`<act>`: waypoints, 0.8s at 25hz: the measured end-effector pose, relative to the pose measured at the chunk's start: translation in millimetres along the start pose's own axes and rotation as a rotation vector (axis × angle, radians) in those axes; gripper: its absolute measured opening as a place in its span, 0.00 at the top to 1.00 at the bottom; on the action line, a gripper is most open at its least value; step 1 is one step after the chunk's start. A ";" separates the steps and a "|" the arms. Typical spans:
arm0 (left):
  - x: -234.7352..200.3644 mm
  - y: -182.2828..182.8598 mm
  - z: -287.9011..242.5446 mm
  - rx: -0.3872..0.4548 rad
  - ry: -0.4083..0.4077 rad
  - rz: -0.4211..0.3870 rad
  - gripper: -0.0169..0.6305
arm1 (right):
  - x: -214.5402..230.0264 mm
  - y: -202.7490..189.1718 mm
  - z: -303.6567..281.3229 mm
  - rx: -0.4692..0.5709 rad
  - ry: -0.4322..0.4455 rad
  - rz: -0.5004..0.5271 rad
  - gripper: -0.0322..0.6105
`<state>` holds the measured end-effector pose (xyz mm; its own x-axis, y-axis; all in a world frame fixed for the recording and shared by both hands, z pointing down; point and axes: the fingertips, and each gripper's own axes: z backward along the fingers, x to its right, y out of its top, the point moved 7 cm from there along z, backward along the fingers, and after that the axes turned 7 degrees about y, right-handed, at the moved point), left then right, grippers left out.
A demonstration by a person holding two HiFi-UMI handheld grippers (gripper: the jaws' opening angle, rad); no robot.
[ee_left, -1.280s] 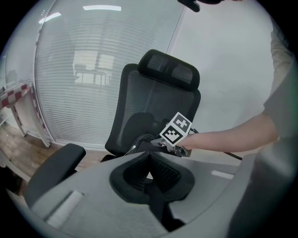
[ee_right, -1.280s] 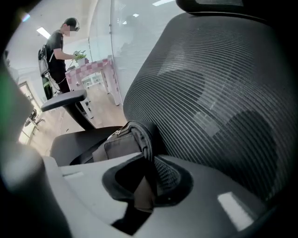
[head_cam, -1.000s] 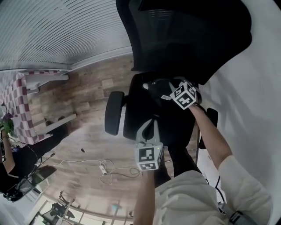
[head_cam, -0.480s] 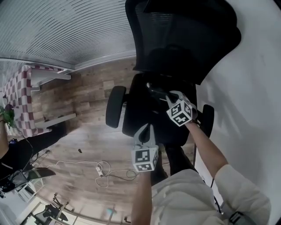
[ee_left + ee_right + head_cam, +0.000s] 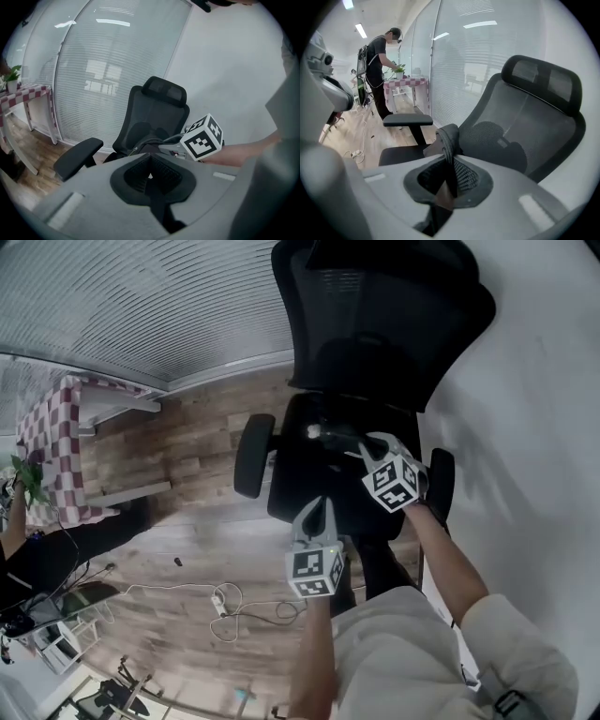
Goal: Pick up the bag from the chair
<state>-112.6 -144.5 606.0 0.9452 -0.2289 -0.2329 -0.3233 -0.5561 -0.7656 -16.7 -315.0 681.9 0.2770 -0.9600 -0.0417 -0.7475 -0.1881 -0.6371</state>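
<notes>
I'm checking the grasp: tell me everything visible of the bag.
The bag is dark, soft and fabric-looking, with what looks like a zip along a folded edge. That edge stands upright, pinched in the right gripper. The rest slumps low over the seat of the black chair; whether it touches the seat is unclear.

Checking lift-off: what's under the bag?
The chair's black seat; the right gripper holds the bag by its strap. Whether its bottom clears the seat is covered.
</notes>
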 end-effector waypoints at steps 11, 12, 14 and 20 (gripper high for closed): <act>-7.0 30.6 44.5 0.036 -0.114 -0.036 0.96 | -32.0 53.5 88.7 -0.002 0.045 0.151 0.91; -7.8 32.7 48.5 0.040 -0.125 -0.035 0.96 | -36.0 57.5 95.8 -0.002 0.041 0.172 0.91; -7.7 36.3 59.2 0.046 -0.151 -0.039 0.96 | -44.4 64.5 111.1 -0.002 0.032 0.208 0.90; -9.0 52.6 96.7 0.088 -0.198 -0.082 0.96 | -65.7 87.6 153.0 -0.003 -0.020 0.224 0.91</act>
<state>-133.7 -94.5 509.9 0.9615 -0.0195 -0.2742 -0.2479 -0.4924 -0.8343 -7.9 -236.7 511.0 0.1157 -0.9735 -0.1973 -0.7934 0.0289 -0.6080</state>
